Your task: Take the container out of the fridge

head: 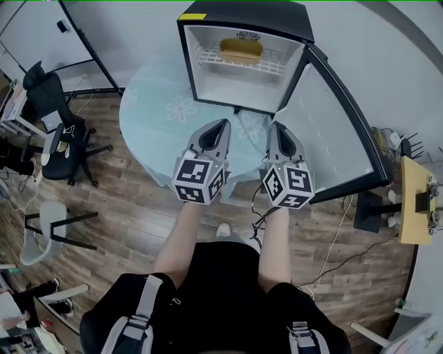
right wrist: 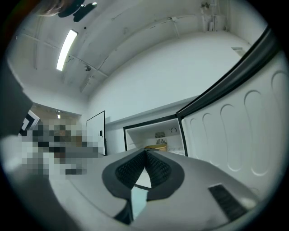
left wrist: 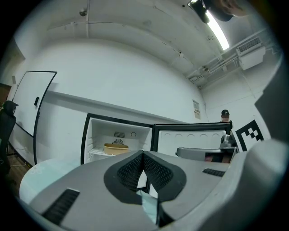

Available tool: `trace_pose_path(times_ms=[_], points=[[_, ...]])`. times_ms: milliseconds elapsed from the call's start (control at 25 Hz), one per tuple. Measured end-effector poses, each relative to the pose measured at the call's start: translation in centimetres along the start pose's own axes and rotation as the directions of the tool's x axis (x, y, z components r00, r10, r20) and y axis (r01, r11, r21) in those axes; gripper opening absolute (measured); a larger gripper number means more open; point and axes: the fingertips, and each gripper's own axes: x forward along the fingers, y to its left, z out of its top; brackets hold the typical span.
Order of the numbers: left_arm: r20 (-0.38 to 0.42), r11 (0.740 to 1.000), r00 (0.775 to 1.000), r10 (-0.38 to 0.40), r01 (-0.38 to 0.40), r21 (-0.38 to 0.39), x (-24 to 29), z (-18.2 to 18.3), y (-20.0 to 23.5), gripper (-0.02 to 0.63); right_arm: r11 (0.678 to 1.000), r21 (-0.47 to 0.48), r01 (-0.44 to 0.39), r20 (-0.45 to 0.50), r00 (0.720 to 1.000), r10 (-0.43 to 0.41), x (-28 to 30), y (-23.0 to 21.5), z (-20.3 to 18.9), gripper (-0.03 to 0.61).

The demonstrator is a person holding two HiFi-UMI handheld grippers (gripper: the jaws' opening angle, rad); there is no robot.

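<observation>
1. Black-cased mini fridge [head: 249, 17] stands straight ahead of both grippers on a round table [head: 149, 117] with a pale cloth. A hard pull on anything inside could, I judge, slide the whole fridge on that cloth towards the table edge.
2. Its door [head: 332, 131] hangs open just to the outer side of the right gripper [head: 275, 126]. A sideways drift of that gripper on the way in could knock the door and swing it against the arm.
3. The wire shelf [head: 211, 59] lies ahead of and beyond both sets of tips, high in the fridge. Dragging the container along it instead of lifting could snag the base on the wires and tip it.
4. The yellow container [head: 241, 50] sits on that shelf towards the back, well apart from both grippers and roughly between their lines of approach. I cannot tell whether it holds anything. A pinch on one side of the rim alone would probably let it tilt as it comes out.
5. The left gripper [head: 223, 123] and the right gripper are both clenched, pads meeting, with nothing between them. If they reach the shelf that way, they would shove the container against the back wall instead of taking it.
</observation>
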Motion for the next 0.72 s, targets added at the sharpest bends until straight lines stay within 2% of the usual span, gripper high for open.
trace_pose_path(times_ms=[200, 360, 720], points=[[-0.015, 1.000, 1.000, -0.003, 0.003, -0.003, 1.9, 0.0, 0.5, 0.002, 0.999, 0.002, -0.036, -0.019, 0.999, 0.036, 1.8, 0.2, -0.8, 0.006], [-0.037, 1.000, 0.999, 0.023, -0.023, 0.000, 2.8, 0.1, 1.8, 0.002, 0.997, -0.003, -0.076, -0.026, 0.997, 0.076, 3.4, 1.3, -0.8, 0.006], [-0.096, 0.997, 0.993, 0.076, -0.077, -0.013, 5.2, -1.3, 5.1, 0.002, 0.997, 0.012, -0.076, -0.063, 0.995, 0.076, 6.8, 0.9, -2.5, 0.006]])
